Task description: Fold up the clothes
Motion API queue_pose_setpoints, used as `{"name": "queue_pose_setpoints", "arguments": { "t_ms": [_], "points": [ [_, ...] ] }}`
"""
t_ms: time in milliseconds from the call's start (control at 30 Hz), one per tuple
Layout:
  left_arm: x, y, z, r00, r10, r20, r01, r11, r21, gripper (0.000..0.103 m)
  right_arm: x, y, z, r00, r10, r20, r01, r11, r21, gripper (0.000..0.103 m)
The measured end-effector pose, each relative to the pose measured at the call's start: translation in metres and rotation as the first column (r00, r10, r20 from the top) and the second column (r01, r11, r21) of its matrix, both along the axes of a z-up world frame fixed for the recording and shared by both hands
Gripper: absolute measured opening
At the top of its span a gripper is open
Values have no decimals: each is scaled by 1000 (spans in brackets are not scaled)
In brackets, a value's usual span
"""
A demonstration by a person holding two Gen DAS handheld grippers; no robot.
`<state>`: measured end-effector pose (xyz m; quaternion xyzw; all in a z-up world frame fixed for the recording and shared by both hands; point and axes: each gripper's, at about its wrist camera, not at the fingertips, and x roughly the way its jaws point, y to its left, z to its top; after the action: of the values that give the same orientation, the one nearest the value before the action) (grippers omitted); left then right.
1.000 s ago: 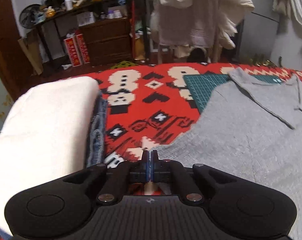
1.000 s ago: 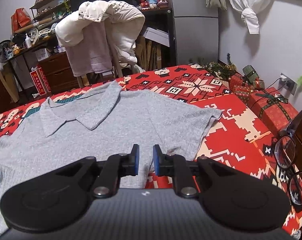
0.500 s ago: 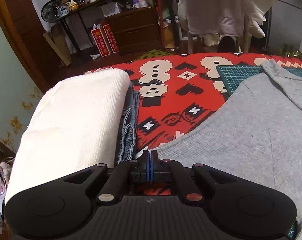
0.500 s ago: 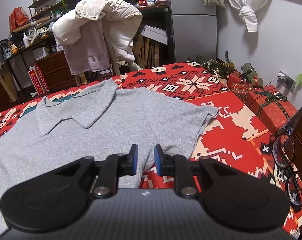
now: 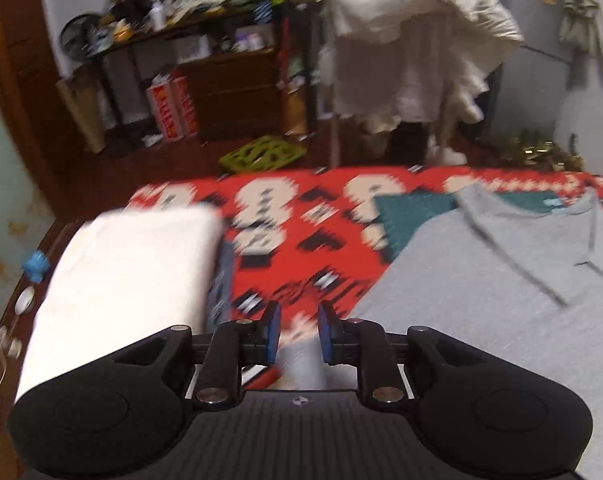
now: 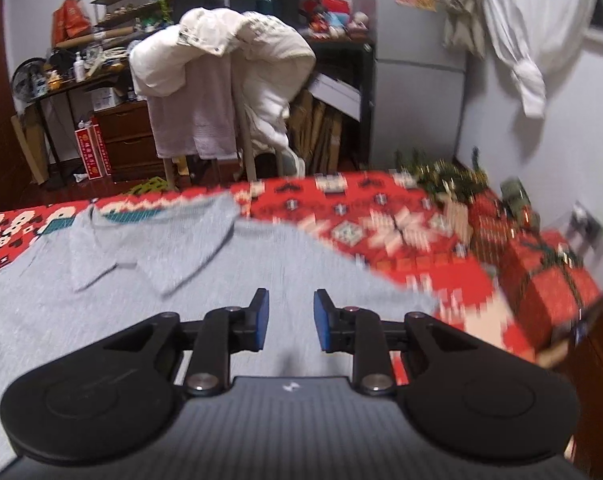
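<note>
Left wrist view: the left gripper (image 5: 298,334) is hanging with jaws apart, empty, beside the grey polo shirt (image 5: 481,300) lying spread on the red patterned blanket (image 5: 301,240), near a folded white stack (image 5: 125,280).

Right wrist view: the right gripper (image 6: 287,320) is hovering with jaws apart over the shirt's body; any fold would likely need both pinching an edge.

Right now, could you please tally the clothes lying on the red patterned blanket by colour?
Grey: 1, the collared shirt spread flat.
White: 1, the folded white item on top of the pile.
Blue: 1, the denim piece under it, only its edge showing.
Total: 3
</note>
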<state>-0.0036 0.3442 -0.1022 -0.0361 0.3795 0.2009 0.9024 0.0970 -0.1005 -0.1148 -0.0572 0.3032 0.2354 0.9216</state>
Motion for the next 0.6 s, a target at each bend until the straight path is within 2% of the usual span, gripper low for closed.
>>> {"name": "queue_pose_setpoints", "arguments": {
  "t_ms": [100,200,333,433,600],
  "points": [
    [29,-5,-1,999,-51,9,51,998,-30,19,36,14,5,998,46,30,-46,999,-19,26],
    [61,-8,-8,994,-110,15,111,990,-89,19,84,32,4,996,88,7,-88,996,-22,25],
    [100,-17,-18,985,-173,8,173,980,-97,19,133,58,-13,991,127,-28,-129,987,-97,25],
    [123,-20,-26,979,-205,-3,203,974,-104,19,169,78,-26,986,154,-56,-161,975,-152,19],
    [145,-20,-36,967,-256,-1,254,960,-121,19,192,93,-47,966,222,-130,-241,957,-160,19]
  ]
}}
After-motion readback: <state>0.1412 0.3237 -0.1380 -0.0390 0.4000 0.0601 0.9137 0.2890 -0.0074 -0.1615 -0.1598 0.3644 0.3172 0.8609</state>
